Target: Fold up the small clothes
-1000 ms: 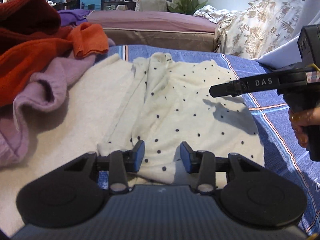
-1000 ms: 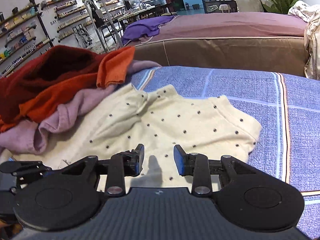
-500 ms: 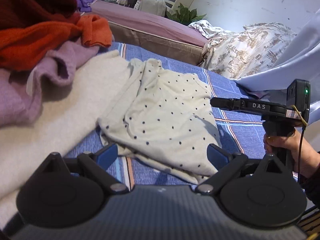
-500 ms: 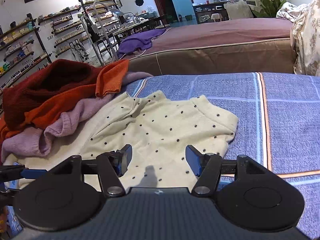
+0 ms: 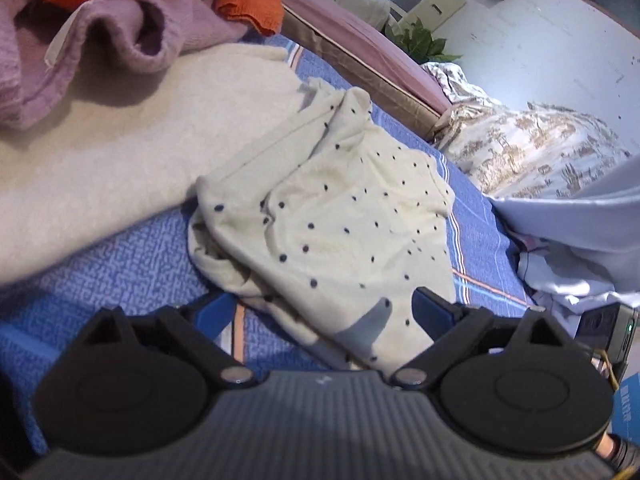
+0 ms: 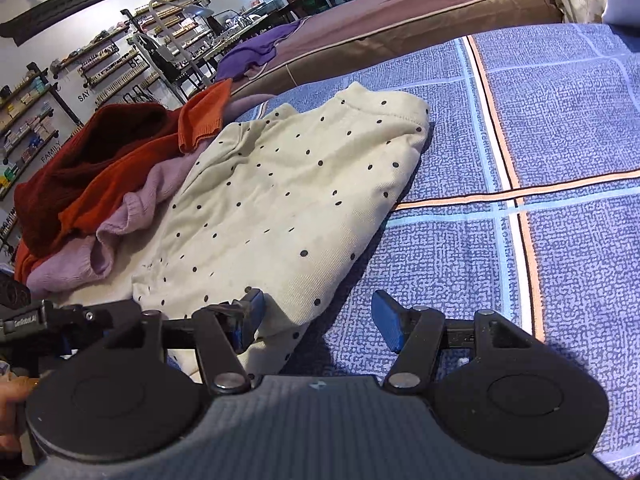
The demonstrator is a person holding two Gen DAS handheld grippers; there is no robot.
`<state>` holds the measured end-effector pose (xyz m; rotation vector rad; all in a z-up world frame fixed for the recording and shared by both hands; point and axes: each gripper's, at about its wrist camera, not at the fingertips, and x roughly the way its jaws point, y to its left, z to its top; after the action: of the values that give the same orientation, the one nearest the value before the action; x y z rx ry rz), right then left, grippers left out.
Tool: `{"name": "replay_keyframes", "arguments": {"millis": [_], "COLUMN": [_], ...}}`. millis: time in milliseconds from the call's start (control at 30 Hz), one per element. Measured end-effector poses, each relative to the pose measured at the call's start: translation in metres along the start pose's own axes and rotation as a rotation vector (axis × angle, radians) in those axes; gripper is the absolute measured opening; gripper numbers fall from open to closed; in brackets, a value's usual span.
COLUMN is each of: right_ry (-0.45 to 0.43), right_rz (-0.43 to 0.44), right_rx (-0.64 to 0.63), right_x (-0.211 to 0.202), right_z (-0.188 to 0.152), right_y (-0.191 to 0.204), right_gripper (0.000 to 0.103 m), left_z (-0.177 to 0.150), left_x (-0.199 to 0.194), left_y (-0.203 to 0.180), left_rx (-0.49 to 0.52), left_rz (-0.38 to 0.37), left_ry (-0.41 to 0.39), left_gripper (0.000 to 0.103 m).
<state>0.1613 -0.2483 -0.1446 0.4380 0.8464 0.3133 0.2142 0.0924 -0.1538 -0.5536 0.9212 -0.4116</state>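
A small cream garment with dark polka dots point(image 5: 340, 228) lies loosely folded and rumpled on the blue checked bedspread point(image 5: 120, 272). It also shows in the right wrist view point(image 6: 288, 200). My left gripper point(image 5: 324, 312) is open wide and empty, its blue pads either side of the garment's near edge. My right gripper point(image 6: 320, 320) is open and empty at the garment's near right corner, its left pad point(image 6: 250, 316) over the cloth and its right pad point(image 6: 386, 324) over bare bedspread. The left gripper's body shows at the left edge of the right wrist view point(image 6: 48, 320).
A cream knit point(image 5: 120, 152) lies left of the garment, with a lilac sweater point(image 5: 132, 28) and orange and dark red sweaters point(image 6: 92, 168) piled behind. A pale blue garment point(image 5: 580, 240) lies to the right. A brown mattress point(image 6: 400, 20) runs along the back.
Both grippers have opened wider and pulled back to the garment's near edge. The left view has tilted and swung left; the right gripper has shifted right, partly off the cloth.
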Motion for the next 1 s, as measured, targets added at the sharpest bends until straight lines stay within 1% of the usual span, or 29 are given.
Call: {"name": "replay_keyframes", "arguments": {"millis": [67,133,200,267,300,333,367,400,433,500,533,633,700,733,767,800,833,867,967,1000], "right_ry": [0.004,0.002,-0.009,-0.026,-0.034,-0.045,-0.056,-0.063,-0.066,-0.077,-0.082,-0.094,-0.103,-0.105,-0.105,-0.099,-0.091,-0.091,-0.096,-0.095], "right_rz": [0.013,0.027,0.057,0.081,0.092,0.106,0.120,0.134,0.143,0.154,0.158,0.161,0.157,0.154,0.150,0.141,0.128,0.122,0.129,0.126], "right_rx": [0.030,0.060,0.107,0.155,0.183,0.215,0.244,0.269,0.285,0.307,0.314,0.330,0.339,0.337,0.333,0.331,0.333,0.339,0.367,0.362], "right_x": [0.005,0.010,0.014,0.019,0.022,0.025,0.028,0.032,0.035,0.042,0.045,0.051,0.053,0.053,0.053,0.054,0.055,0.055,0.055,0.055], "right_z": [0.002,0.004,0.008,0.013,0.016,0.020,0.022,0.026,0.028,0.035,0.038,0.044,0.045,0.046,0.046,0.047,0.048,0.048,0.046,0.046], "right_y": [-0.006,-0.013,-0.021,-0.028,-0.032,-0.035,-0.039,-0.041,-0.043,-0.042,-0.042,-0.040,-0.038,-0.037,-0.036,-0.036,-0.036,-0.037,-0.041,-0.040], "right_gripper": [0.099,0.099,0.099,0.099,0.099,0.099,0.099,0.099,0.099,0.098,0.098,0.097,0.097,0.093,0.080,0.072,0.062,0.057,0.052,0.052], "left_z": [0.008,0.016,0.020,0.023,0.024,0.025,0.026,0.026,0.027,0.028,0.029,0.028,0.029,0.030,0.031,0.031,0.032,0.032,0.034,0.033], "left_x": [0.008,0.015,0.020,0.024,0.025,0.026,0.027,0.027,0.028,0.030,0.031,0.036,0.039,0.040,0.041,0.042,0.043,0.043,0.044,0.044], "left_y": [0.000,-0.002,-0.002,-0.001,-0.001,0.000,0.001,0.002,0.005,0.008,0.006,-0.012,-0.019,-0.020,-0.021,-0.023,-0.024,-0.024,-0.024,-0.025], "left_rx": [-0.009,0.007,0.010,0.002,0.002,0.002,0.001,-0.004,-0.014,-0.025,-0.015,0.094,0.119,0.120,0.128,0.141,0.152,0.155,0.167,0.169], "left_rz": [-0.006,-0.003,-0.007,-0.012,-0.009,-0.003,0.005,0.014,0.019,0.020,0.026,0.090,0.110,0.115,0.121,0.126,0.130,0.132,0.136,0.138], "left_ry": [-0.009,-0.002,-0.005,-0.010,-0.012,-0.017,-0.022,-0.028,-0.032,-0.032,-0.030,-0.020,-0.019,-0.018,-0.016,-0.013,-0.009,-0.006,-0.001,-0.002], "left_gripper": [0.095,0.095,0.095,0.091,0.086,0.077,0.072,0.061,0.052,0.046,0.046,0.047,0.048,0.048,0.048,0.048,0.048,0.048,0.048,0.048]}}
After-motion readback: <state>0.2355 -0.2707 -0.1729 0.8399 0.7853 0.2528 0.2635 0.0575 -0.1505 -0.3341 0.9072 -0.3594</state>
